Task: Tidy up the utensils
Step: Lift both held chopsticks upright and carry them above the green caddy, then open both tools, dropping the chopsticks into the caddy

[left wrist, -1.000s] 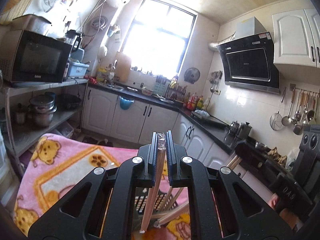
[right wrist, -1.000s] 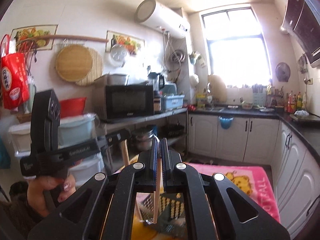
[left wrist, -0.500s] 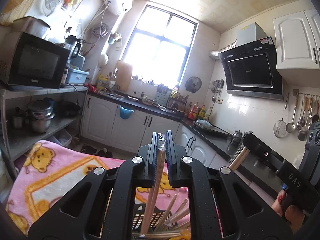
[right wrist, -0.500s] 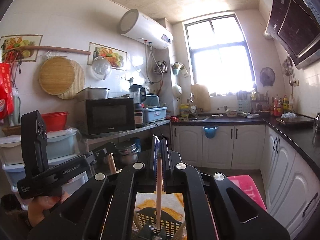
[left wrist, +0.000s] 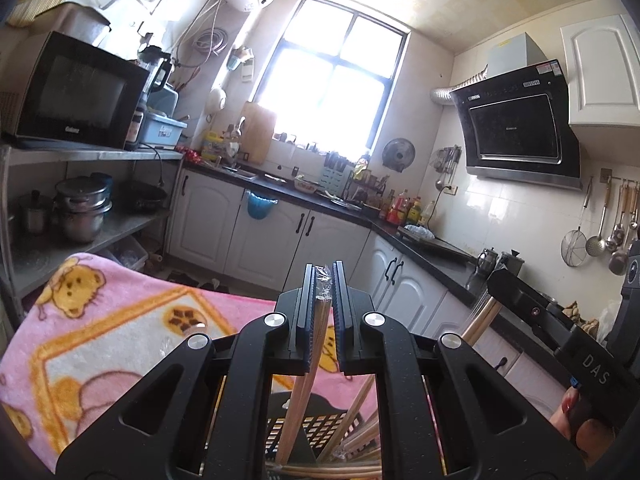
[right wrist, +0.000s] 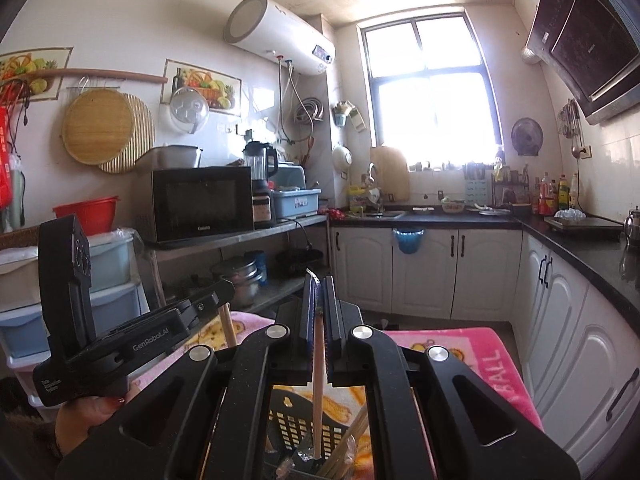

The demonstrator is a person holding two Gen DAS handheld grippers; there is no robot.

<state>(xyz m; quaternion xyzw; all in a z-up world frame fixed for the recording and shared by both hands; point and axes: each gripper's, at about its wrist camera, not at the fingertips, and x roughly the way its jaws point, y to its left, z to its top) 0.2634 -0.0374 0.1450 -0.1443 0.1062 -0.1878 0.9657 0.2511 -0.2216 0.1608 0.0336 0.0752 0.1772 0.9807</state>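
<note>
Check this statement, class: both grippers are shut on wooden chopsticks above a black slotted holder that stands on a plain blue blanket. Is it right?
One detail is wrong. The blanket is pink with a bear pattern, not plain blue, as the left wrist view shows. The rest holds: the left gripper and right gripper are each shut on wooden chopsticks above the black slotted holder.

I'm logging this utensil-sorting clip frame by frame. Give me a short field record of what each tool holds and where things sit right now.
left tool: shut on wrapped chopsticks
right tool: shut on a single chopstick
holder: black perforated basket below both tools, more chopsticks in it
single chopstick tip: down inside the basket
surface: pink cartoon blanket
setting: kitchen, microwave on shelf
</note>
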